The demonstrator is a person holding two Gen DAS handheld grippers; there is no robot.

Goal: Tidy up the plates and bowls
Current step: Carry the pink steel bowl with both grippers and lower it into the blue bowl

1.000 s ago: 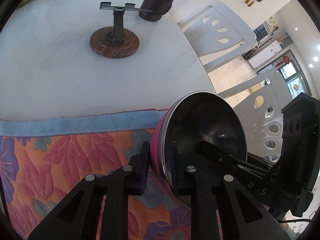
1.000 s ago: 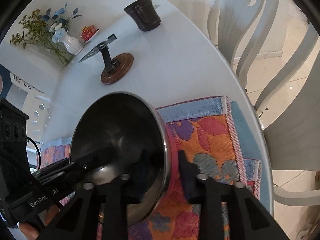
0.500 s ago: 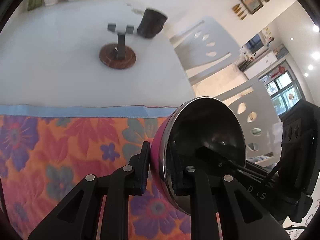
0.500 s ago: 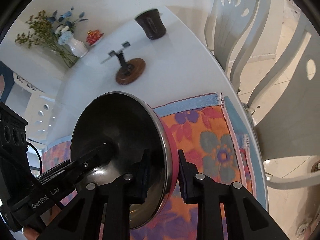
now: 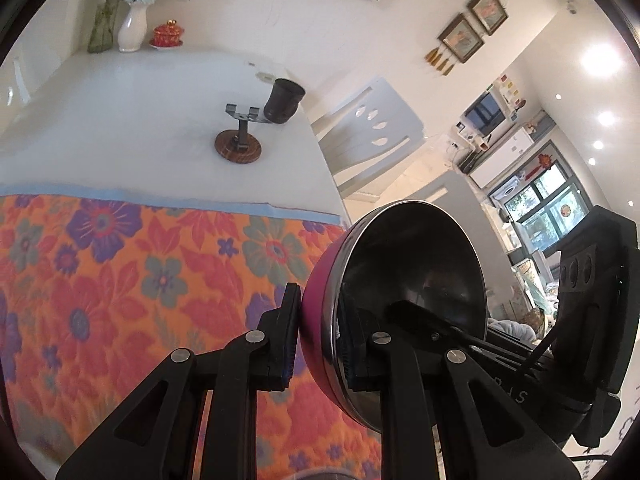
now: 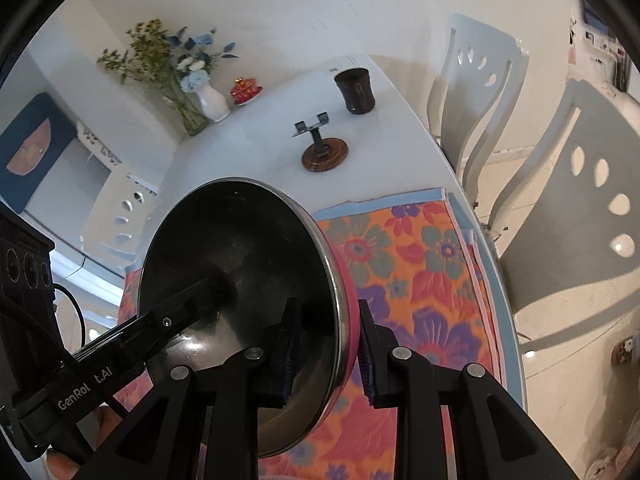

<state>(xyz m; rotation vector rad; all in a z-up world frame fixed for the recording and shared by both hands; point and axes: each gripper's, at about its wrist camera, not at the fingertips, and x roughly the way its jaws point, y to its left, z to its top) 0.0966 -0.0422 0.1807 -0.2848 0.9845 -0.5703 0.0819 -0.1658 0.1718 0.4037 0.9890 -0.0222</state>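
- While both claws carry it, the round steel bowl with pink outside (image 5: 408, 280) hangs above the orange flowered cloth (image 5: 120, 280).
- The left claw (image 5: 320, 344) pinches its rim; the right claw (image 6: 326, 354) pinches the opposite rim.
- The bowl stands tilted on edge between them, equally near both.

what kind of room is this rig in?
Looks like a home dining area opening onto a kitchen: white dining table with cut-out chairs, a vase of flowers, framed pictures on the wall.
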